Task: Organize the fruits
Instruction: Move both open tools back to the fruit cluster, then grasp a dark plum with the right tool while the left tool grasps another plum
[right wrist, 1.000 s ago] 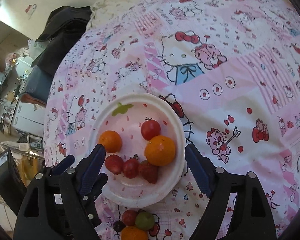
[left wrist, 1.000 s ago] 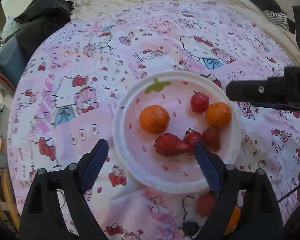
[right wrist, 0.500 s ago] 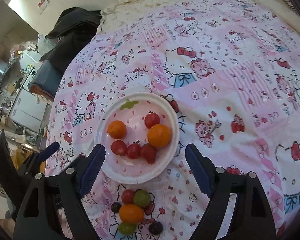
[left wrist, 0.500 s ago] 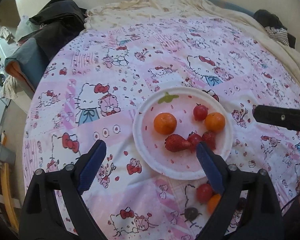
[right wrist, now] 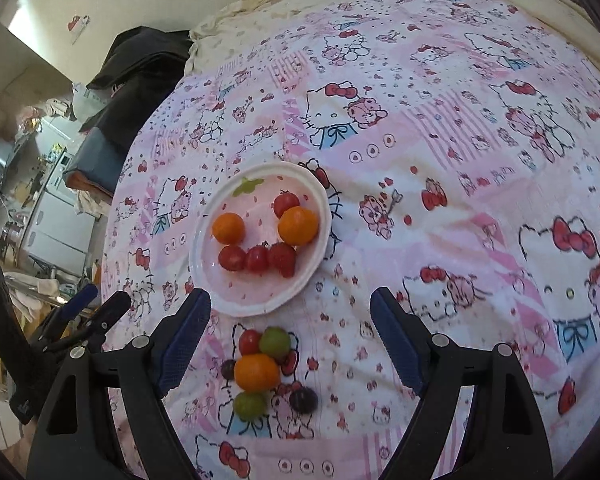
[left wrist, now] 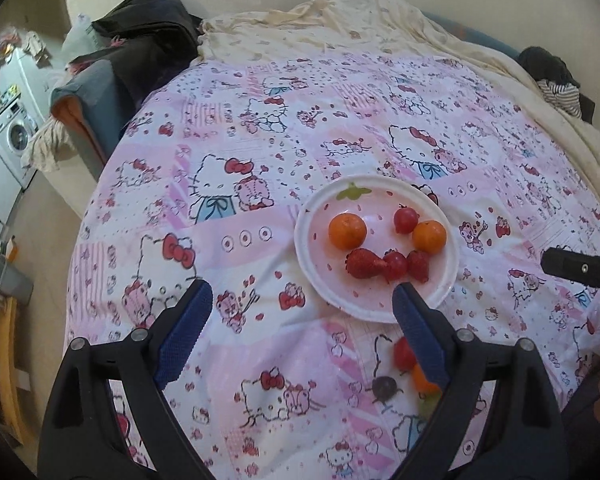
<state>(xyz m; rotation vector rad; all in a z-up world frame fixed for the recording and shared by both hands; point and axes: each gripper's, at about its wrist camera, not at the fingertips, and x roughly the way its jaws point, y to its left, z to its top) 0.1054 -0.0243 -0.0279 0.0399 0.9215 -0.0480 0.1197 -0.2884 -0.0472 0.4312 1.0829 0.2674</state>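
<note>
A white plate (left wrist: 312, 264) (right wrist: 204, 276) on the pink Hello Kitty cloth holds two oranges (left wrist: 347, 231) (right wrist: 298, 225), a cherry tomato (left wrist: 405, 219) and a row of red strawberries and a tomato (left wrist: 364, 264) (right wrist: 257, 258). Loose fruit lies in front of the plate: an orange (right wrist: 257, 372), a red tomato (right wrist: 249, 341), green grapes (right wrist: 275, 342) and dark grapes (right wrist: 303, 399). My left gripper (left wrist: 302, 320) is open and empty, above the cloth near the plate's front edge. My right gripper (right wrist: 290, 322) is open and empty above the loose fruit.
The cloth covers a bed, with a cream blanket (left wrist: 340, 20) at the far end and dark clothes (left wrist: 148, 40) at the far left. A washing machine (left wrist: 8, 136) stands beyond the left edge. The right gripper's tip (left wrist: 580, 268) shows at the right of the left wrist view.
Both grippers have pulled back and up from the plate, so the plate looks smaller and the loose fruit in front of it has come into view. Both stay open.
</note>
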